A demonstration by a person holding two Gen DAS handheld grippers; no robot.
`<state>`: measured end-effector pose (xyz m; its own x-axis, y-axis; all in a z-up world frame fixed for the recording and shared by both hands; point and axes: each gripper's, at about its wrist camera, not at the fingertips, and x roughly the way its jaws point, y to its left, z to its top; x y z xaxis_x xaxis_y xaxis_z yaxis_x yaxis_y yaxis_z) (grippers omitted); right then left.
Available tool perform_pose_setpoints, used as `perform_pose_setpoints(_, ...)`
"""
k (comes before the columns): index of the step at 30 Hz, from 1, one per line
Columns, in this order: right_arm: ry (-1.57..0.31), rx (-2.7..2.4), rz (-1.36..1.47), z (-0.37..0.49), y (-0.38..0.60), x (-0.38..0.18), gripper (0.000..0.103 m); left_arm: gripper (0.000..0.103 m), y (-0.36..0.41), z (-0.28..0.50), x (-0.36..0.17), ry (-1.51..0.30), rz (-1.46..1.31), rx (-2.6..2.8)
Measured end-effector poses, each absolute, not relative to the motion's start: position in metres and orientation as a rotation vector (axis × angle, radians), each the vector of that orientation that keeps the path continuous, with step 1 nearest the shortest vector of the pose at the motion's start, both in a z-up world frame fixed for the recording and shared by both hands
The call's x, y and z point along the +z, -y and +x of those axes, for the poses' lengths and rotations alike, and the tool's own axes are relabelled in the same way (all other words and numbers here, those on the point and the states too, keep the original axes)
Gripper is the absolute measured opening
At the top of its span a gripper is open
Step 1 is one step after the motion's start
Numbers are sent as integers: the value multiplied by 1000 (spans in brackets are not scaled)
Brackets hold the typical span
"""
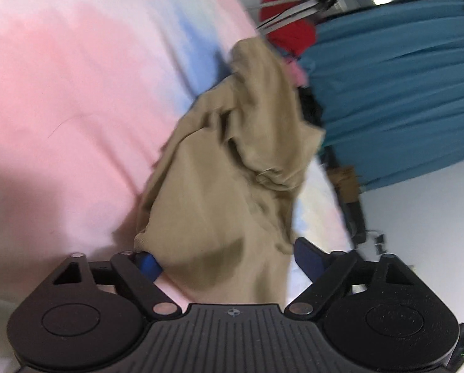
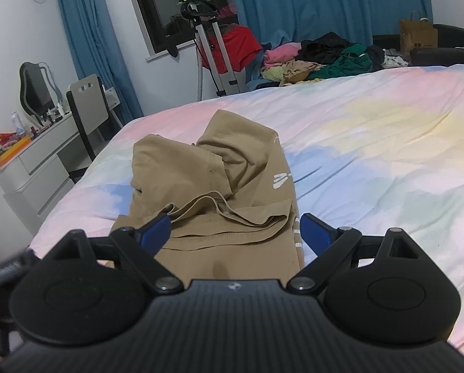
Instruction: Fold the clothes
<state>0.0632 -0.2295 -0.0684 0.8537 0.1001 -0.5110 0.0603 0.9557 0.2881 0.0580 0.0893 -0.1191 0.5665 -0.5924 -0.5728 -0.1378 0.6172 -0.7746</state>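
Note:
A tan garment (image 2: pixel 219 186) with white markings lies crumpled and partly folded on the pastel bedsheet (image 2: pixel 371 161). In the right wrist view my right gripper (image 2: pixel 235 233) is open, its blue fingers (image 2: pixel 316 233) spread either side of the garment's near hem. In the left wrist view, which is tilted and blurred, the same tan garment (image 1: pixel 229 171) runs up the frame between the spread blue fingers (image 1: pixel 308 256) of my left gripper (image 1: pixel 225 258), which is open with the cloth lying between its jaws.
A pile of mixed clothes (image 2: pixel 319 59) lies at the bed's far edge. A garment steamer stand (image 2: pixel 213 52), blue curtains (image 2: pixel 325 3), a paper bag (image 2: pixel 418 37) and a dresser with a chair (image 2: pixel 86 118) stand beyond the bed.

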Motion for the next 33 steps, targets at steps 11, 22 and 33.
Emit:
perform_pose_setpoints(11,-607,41,493,61,243,-74,91,19,-92,51,-118,-933,-842,-232)
perform_pose_setpoints(22,-877,342,1306,46,252,-143,92,9,-89,37,-97,-805,-825,-292)
perform_pose_setpoints(33,-900,221,1435,48,254,-173,91,9,-95,36,-100,-747,-931,-307)
